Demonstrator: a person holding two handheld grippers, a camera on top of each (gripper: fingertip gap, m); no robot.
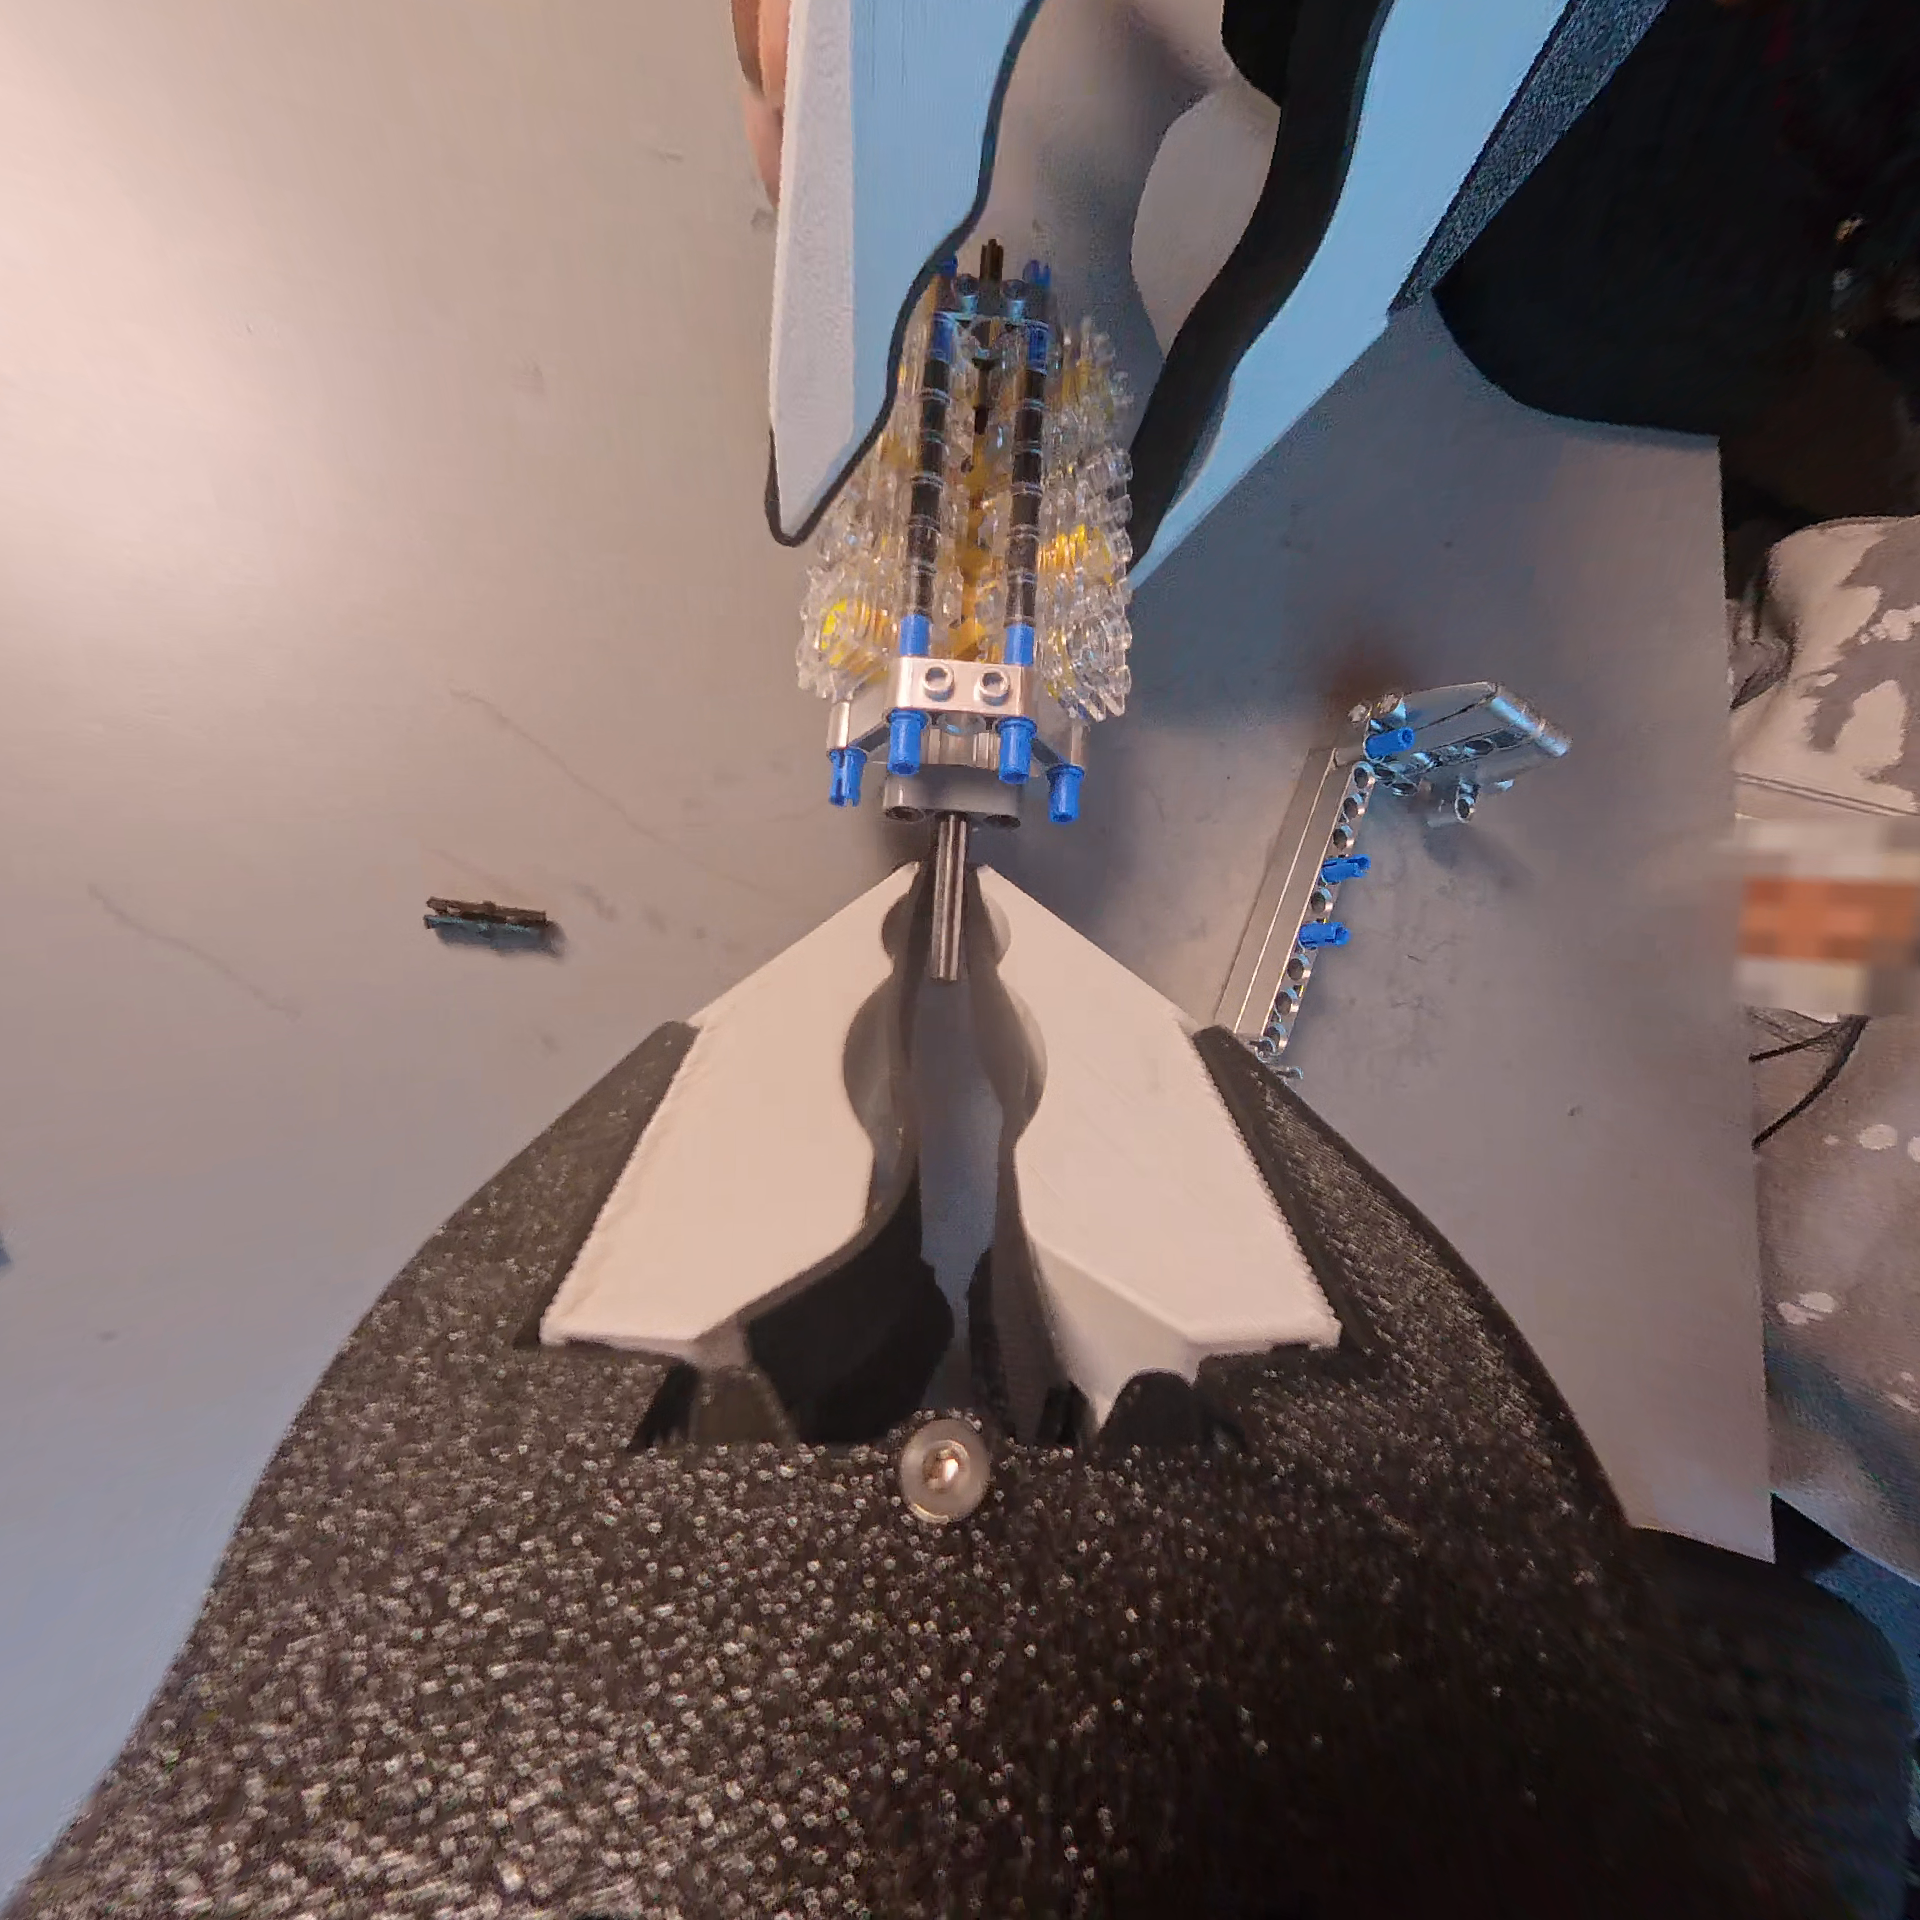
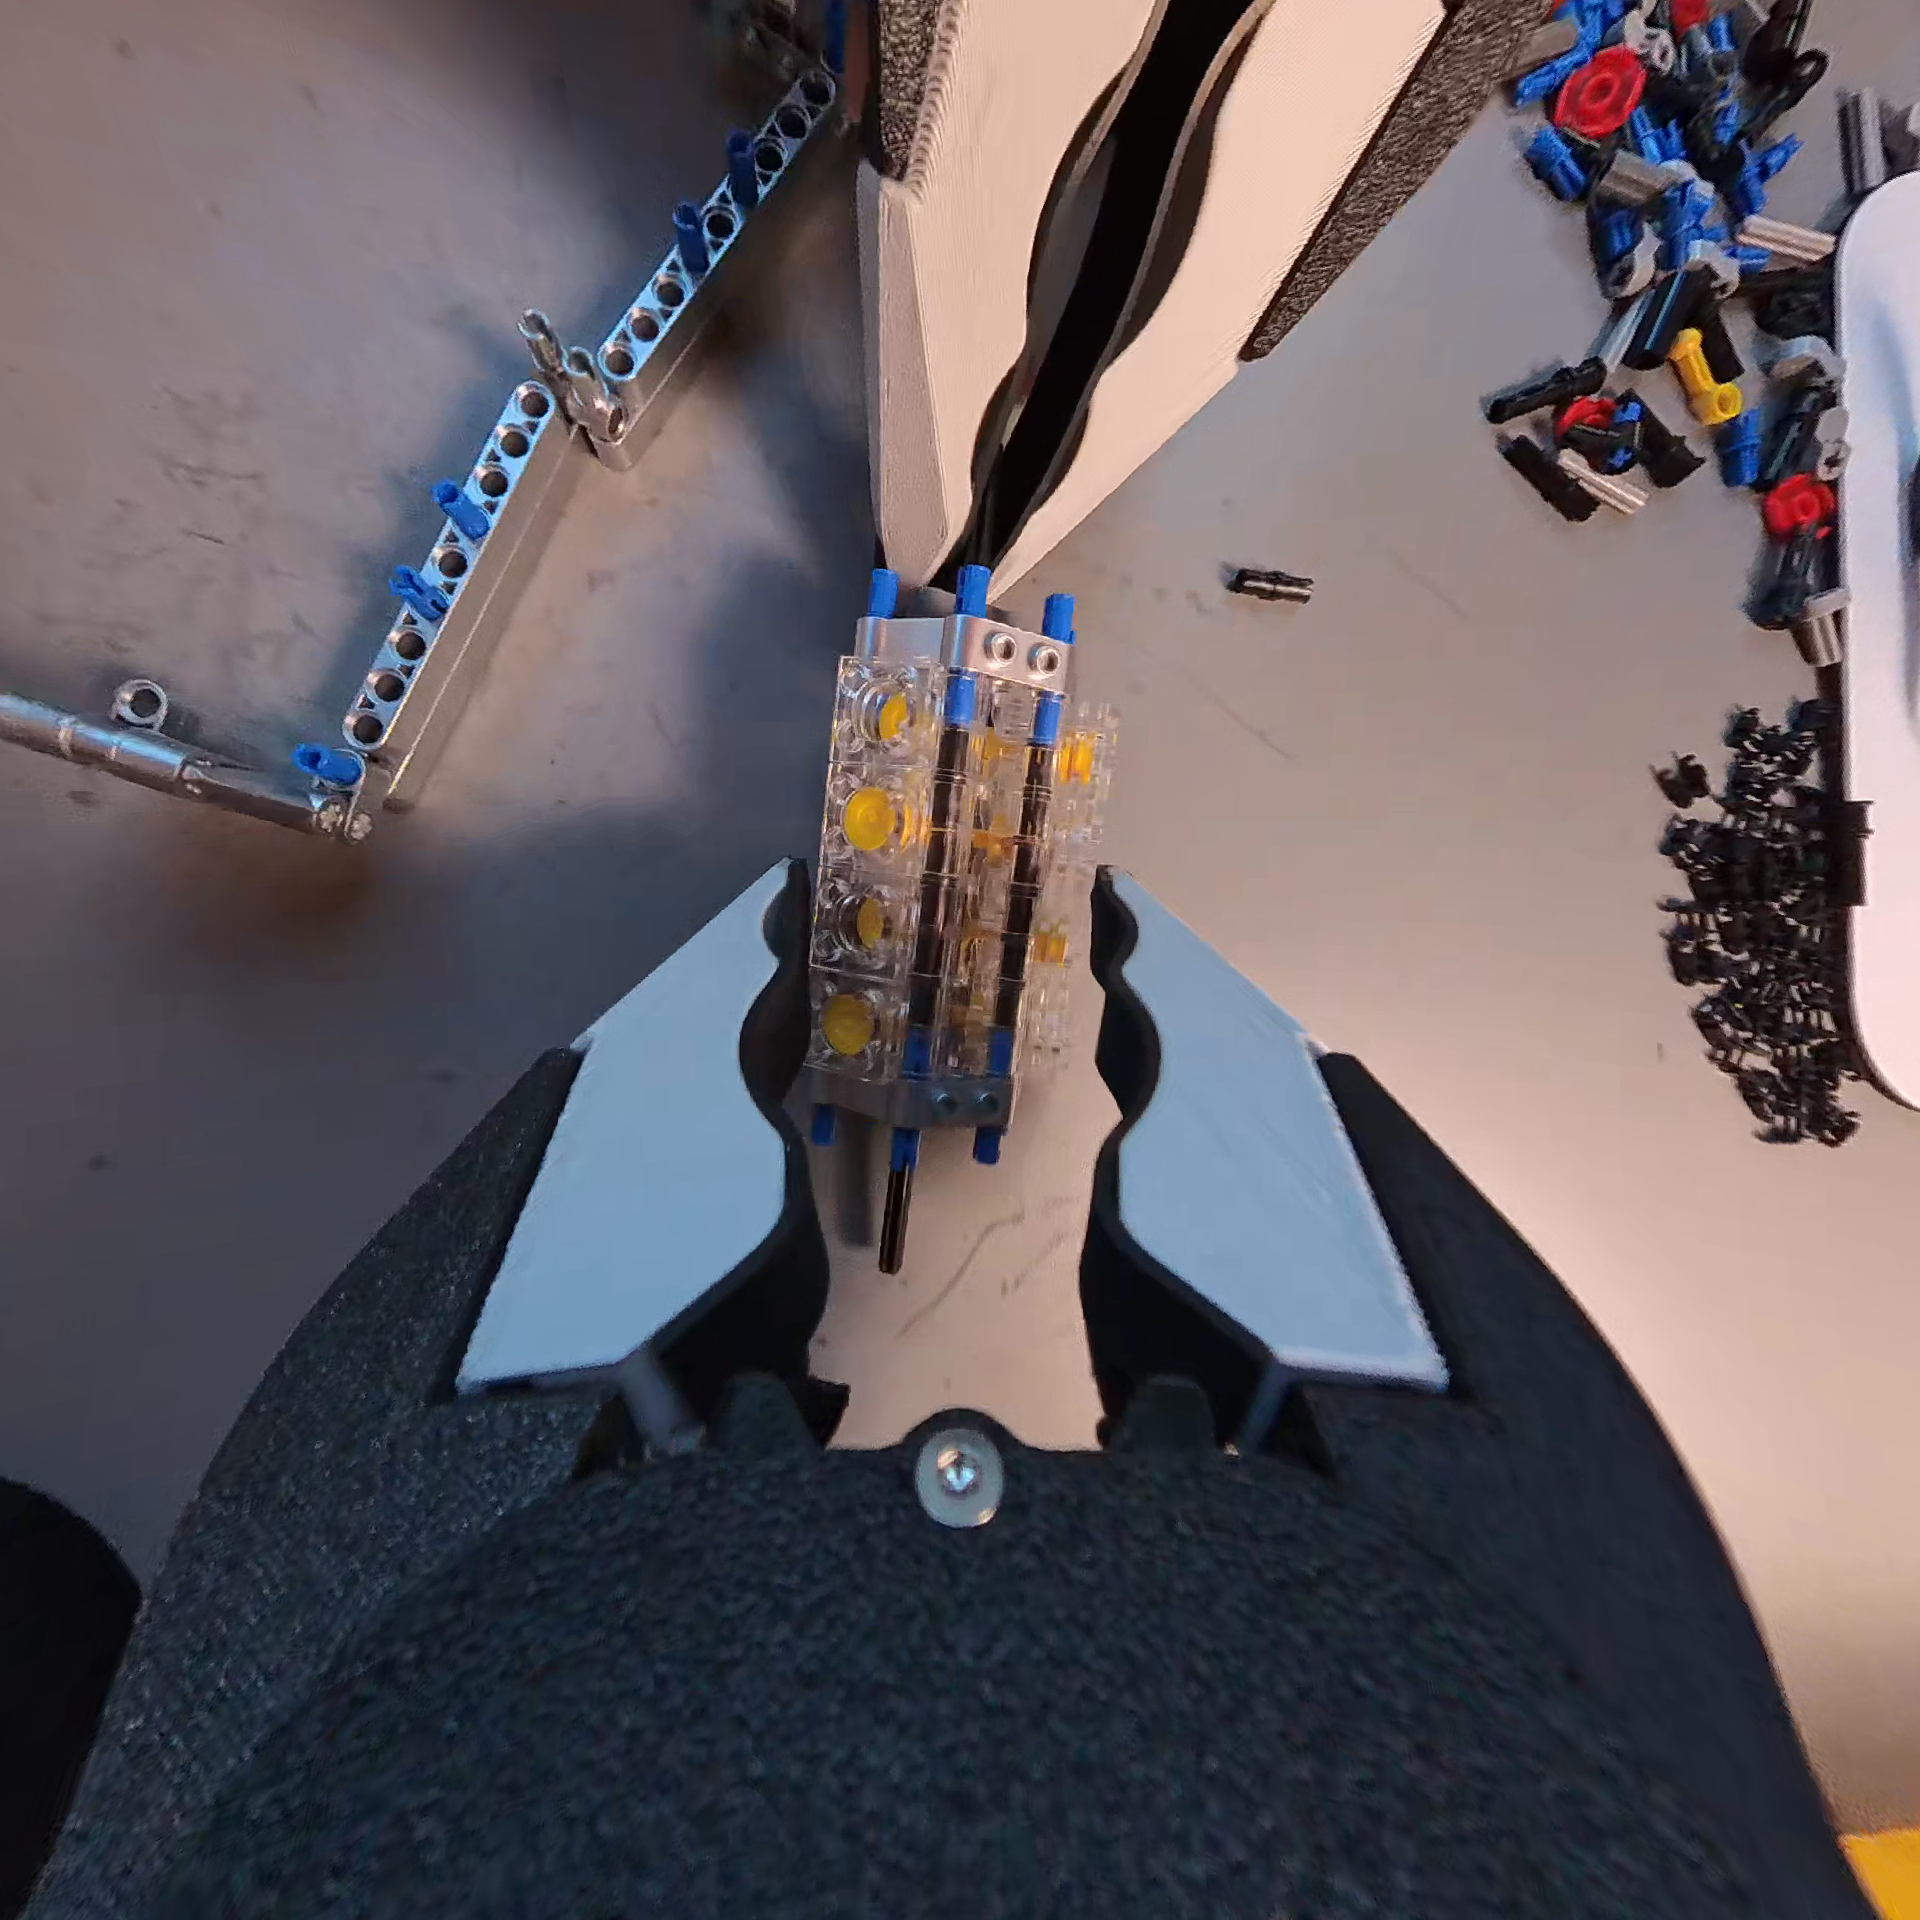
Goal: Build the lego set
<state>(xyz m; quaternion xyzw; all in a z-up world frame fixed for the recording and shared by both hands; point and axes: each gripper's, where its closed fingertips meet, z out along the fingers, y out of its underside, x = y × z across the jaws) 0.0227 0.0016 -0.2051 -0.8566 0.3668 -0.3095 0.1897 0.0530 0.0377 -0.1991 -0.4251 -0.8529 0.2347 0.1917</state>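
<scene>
The far end of the clear brick assembly [image 1: 961,540] sits tucked between the right gripper [image 1: 1039,405] fingers in the left wrist view; the white tray [image 2: 1881,644] runs off the right edge; the black pin heap [image 2: 1756,935] is too small to sort; a mosaic patch covers the left wrist view's right edge.

I seem to be at a hobby or lab workbench for building-block assembly. The plain grey surface [image 2: 1351,831] under me is scuffed and scratched. Loose construction-toy parts lie heaped on it: a pile of blue, red and grey connectors [image 2: 1683,260], a heap of small black pins [image 2: 1756,935], and long grey perforated beams [image 2: 499,520].
</scene>
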